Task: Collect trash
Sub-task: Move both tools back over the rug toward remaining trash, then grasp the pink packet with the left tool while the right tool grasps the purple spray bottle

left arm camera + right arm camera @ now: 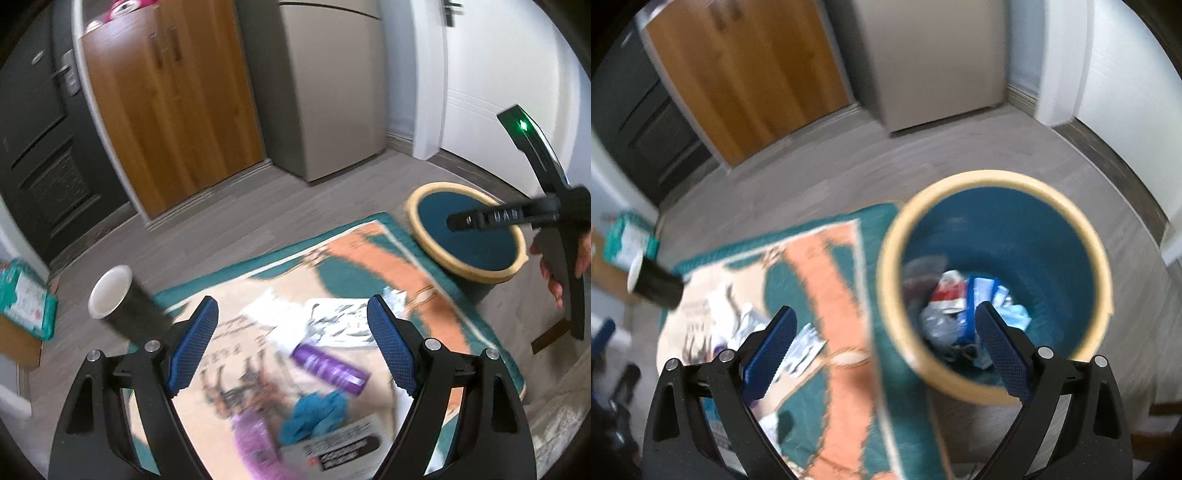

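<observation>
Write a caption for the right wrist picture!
Open right claw hovers above the trash bin beside the littered rug.

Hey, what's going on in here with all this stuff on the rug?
A person is picking up trash with a two-finger tool in each hand. The left tool is open and empty above the rug, where litter lies: a purple tube, a blue crumpled scrap, white wrappers. A black paper cup lies tipped at the rug's edge. The right tool is open and empty by the rim of the teal bin, which already holds trash.
</observation>
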Available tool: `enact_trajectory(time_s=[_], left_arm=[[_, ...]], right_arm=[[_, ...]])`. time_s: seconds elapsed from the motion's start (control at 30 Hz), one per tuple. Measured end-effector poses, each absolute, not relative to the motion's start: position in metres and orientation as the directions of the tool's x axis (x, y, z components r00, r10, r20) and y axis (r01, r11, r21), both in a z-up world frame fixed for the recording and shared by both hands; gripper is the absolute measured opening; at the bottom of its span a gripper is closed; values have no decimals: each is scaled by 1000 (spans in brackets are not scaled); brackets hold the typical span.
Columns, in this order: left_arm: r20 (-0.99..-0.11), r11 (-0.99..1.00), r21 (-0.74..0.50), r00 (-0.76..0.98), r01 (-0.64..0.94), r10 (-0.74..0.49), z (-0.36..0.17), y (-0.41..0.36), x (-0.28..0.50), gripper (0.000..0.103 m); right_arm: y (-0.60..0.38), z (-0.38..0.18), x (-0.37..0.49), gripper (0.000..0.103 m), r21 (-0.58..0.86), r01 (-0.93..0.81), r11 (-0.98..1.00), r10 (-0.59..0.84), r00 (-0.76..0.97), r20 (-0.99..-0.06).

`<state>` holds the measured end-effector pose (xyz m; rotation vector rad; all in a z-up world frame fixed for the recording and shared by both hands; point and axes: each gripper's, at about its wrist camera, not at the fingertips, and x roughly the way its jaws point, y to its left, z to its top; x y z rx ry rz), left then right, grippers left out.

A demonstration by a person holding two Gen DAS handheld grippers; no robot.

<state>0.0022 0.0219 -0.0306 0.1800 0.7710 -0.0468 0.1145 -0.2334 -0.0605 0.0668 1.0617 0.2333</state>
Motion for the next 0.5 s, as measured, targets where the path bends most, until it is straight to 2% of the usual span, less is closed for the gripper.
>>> enact_trajectory(time_s=[0.23, 0.4, 0.5], left_arm=[[-739, 993, 117, 668, 2, 86, -50, 77, -23, 81], [-769, 990, 124, 623, -74, 143, -63, 113, -35, 81], [-789, 988, 76, 598, -133, 141, -71, 131, -41, 81]], right_arm=[[-179, -58, 83, 96, 153, -273, 950, 266, 443, -856], [-160, -71, 64, 97, 212, -252, 944, 301, 400, -865], [-152, -78, 53, 97, 198, -245, 949, 284, 391, -876]])
